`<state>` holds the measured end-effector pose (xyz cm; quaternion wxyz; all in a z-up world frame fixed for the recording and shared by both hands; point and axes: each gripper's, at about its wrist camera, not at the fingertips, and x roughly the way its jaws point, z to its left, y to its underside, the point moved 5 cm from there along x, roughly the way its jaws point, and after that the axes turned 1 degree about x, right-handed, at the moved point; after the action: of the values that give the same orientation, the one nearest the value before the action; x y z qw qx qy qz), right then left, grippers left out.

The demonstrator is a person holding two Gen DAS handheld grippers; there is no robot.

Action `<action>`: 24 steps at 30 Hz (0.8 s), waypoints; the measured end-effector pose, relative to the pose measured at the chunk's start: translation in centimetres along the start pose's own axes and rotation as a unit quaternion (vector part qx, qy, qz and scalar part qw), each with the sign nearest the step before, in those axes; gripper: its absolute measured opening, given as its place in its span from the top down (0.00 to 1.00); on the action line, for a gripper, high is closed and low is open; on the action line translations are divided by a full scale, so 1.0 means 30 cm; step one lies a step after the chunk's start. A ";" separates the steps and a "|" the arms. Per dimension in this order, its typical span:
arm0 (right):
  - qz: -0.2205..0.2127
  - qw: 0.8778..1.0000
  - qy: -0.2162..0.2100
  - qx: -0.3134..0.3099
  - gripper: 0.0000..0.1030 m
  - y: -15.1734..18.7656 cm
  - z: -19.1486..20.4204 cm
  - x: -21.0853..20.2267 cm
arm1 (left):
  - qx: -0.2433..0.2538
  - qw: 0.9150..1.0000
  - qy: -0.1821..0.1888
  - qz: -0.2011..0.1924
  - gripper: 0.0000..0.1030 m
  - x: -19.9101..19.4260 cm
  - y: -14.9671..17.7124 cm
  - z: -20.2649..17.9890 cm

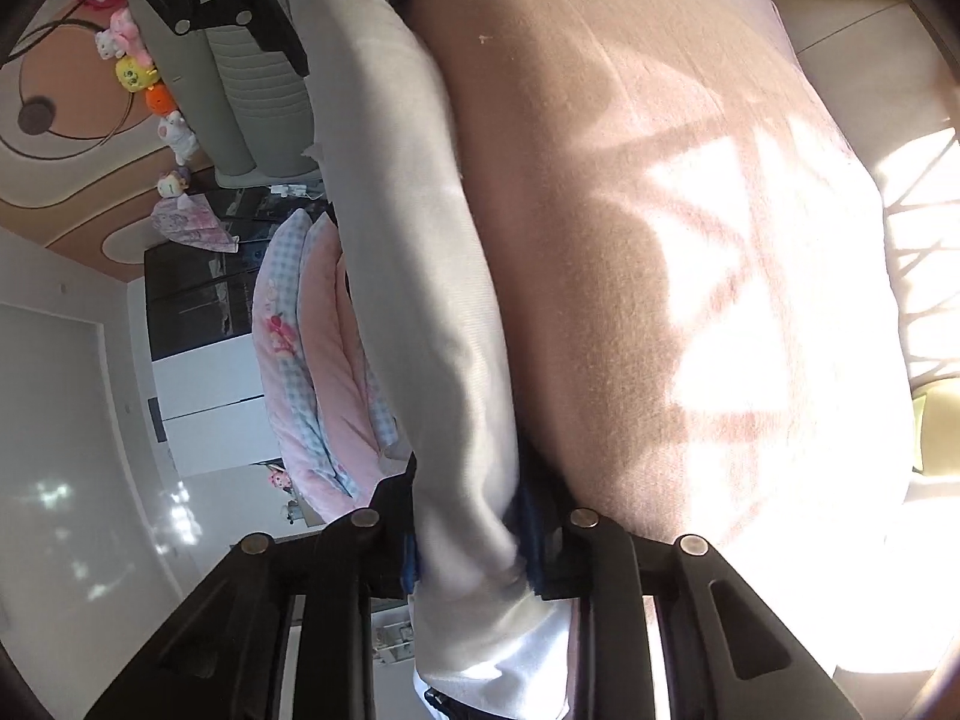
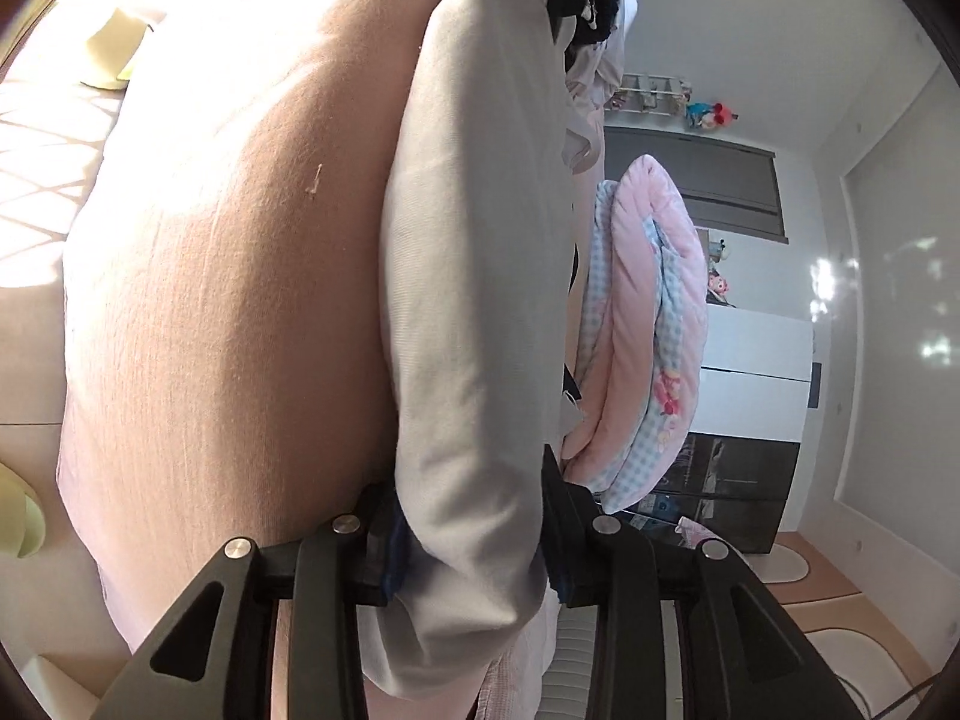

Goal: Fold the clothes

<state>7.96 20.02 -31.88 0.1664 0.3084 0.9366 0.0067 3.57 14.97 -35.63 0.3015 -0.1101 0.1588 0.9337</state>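
Left tool pinching grey garment, right tool pinching its other end, pink sheet beneath

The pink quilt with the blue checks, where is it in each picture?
Left wrist view: the pink quilt is left of centre, beside the grey garment that runs up the middle.
Right wrist view: the pink quilt is right of centre, on the other side of the grey garment.
Shared landmark: the grey garment, pinched at both ends.
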 end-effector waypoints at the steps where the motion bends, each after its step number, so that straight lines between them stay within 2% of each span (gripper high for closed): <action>1: -0.001 1.000 -0.001 -0.002 0.60 -0.003 0.004 0.001 | -0.004 1.000 0.008 -0.001 0.81 0.002 0.001 0.006; 4: -0.001 1.000 -0.021 -0.010 0.60 -0.012 0.011 0.016 | -0.015 0.999 0.047 -0.006 0.82 0.006 0.003 0.032; 5: -0.004 0.999 -0.041 -0.011 0.60 -0.011 0.002 0.021 | -0.014 0.998 0.062 -0.008 0.82 0.008 0.003 0.041; 9: -0.020 0.991 -0.128 -0.013 0.71 0.001 -0.043 0.041 | -0.015 0.992 0.123 -0.017 0.81 0.015 0.005 0.084; 11: -0.029 0.985 -0.169 -0.014 0.71 0.004 -0.071 0.049 | -0.023 0.988 0.150 -0.018 0.79 0.023 0.006 0.115; 13: -0.034 0.981 -0.189 -0.018 0.71 0.006 -0.099 0.057 | -0.034 0.984 0.172 -0.021 0.76 0.018 0.012 0.134; 17: -0.047 0.984 -0.172 -0.031 0.71 0.007 -0.131 0.040 | -0.046 0.983 0.178 -0.014 0.76 0.023 0.024 0.183; 21: -0.037 0.986 -0.165 -0.006 0.71 0.005 -0.173 0.037 | -0.062 0.982 0.176 -0.010 0.76 0.030 0.030 0.223; 24: -0.022 0.987 -0.158 0.028 0.71 0.005 -0.227 0.052 | -0.067 0.985 0.159 -0.006 0.76 0.015 0.052 0.233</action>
<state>4.73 21.67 -25.92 0.3039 0.2894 0.9048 -0.0725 1.52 16.55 -28.92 0.2701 -0.2776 0.1414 0.9110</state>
